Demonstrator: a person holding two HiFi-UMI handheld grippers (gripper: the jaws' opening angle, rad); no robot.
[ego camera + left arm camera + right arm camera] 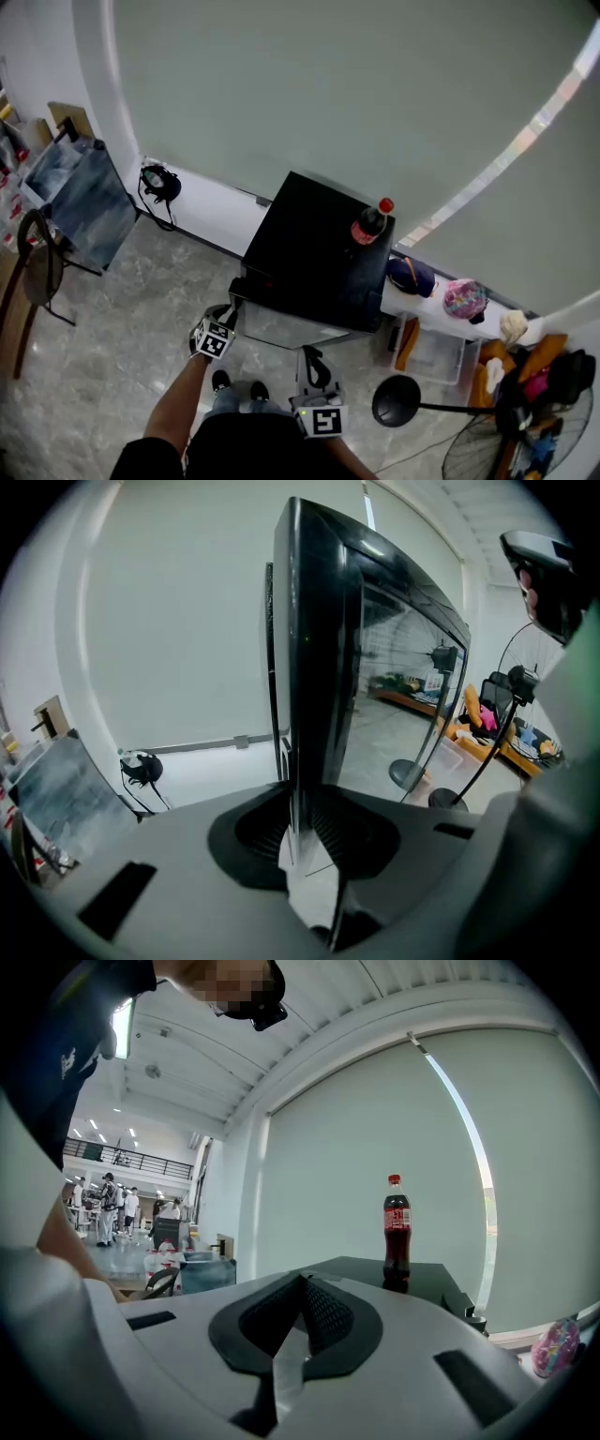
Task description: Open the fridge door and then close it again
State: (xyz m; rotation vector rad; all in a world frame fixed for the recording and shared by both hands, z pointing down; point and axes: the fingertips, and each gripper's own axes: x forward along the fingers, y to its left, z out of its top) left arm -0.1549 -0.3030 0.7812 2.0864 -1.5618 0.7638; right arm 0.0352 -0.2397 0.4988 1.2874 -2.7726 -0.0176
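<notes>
Left gripper (298,832) has the fridge door (314,667) by its edge

Its fingers (265,829) pinch the door's upright free edge, and it looks slightly ajar from the black fridge (314,248) on the floor. Right gripper (298,1307) is empty, fingers pressed together, so left does the swinging.

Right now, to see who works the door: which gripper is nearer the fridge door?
Left. The left gripper is clamped on the edge of the fridge door; the right gripper hangs in front of it, not touching, jaws together, empty.
</notes>
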